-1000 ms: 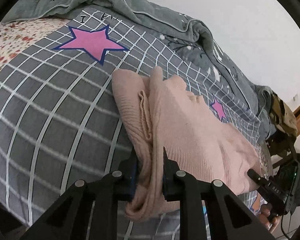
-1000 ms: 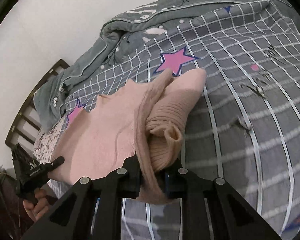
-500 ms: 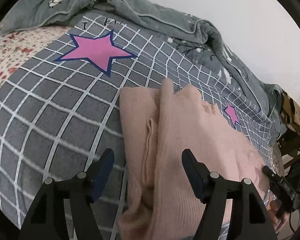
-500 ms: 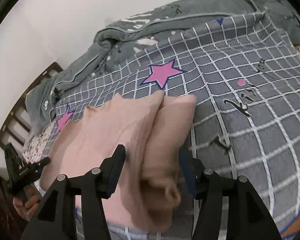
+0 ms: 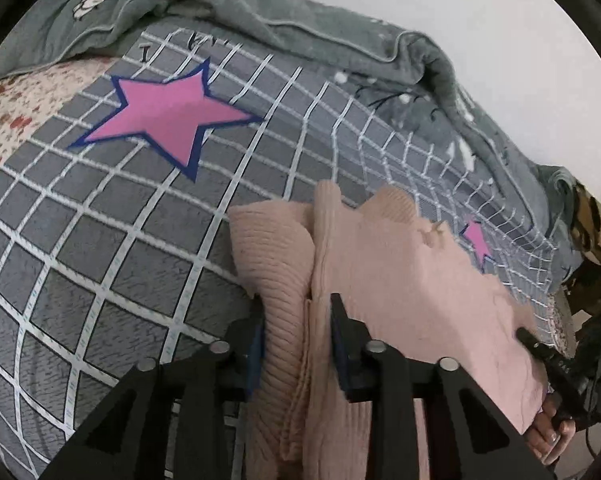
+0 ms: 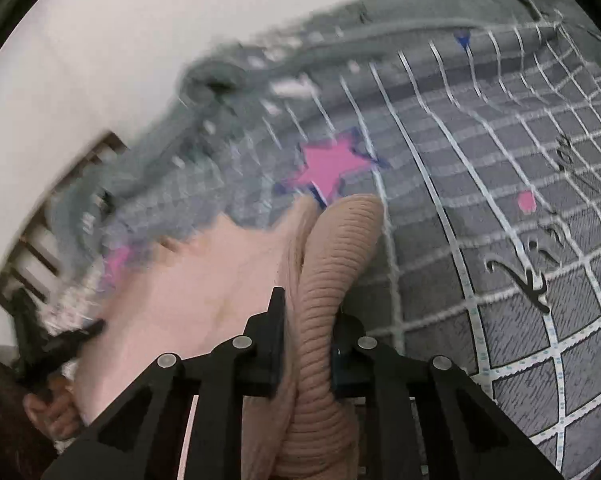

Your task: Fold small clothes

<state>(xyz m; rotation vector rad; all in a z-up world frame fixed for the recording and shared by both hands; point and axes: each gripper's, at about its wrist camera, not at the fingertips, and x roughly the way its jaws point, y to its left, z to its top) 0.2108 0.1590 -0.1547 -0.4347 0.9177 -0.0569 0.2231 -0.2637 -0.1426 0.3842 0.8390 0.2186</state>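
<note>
On bed (image 5: 100, 264), pink sweater (image 5: 400, 280) is lying part-folded. Left claw (image 5: 298, 312) & right claw (image 6: 308, 320) are both pinching its ribbed sleeve rolls, prob. to carry next fold evenly.

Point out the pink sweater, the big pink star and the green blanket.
pink sweater (image 5: 400, 280), left wrist view, flat body panel.
big pink star (image 5: 164, 116), left wrist view, its centre.
green blanket (image 5: 284, 28), left wrist view, bunched fold.

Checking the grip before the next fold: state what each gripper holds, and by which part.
Both grip the pink sweater: left gripper on a bunched ribbed edge, right gripper on a ribbed sleeve.
</note>
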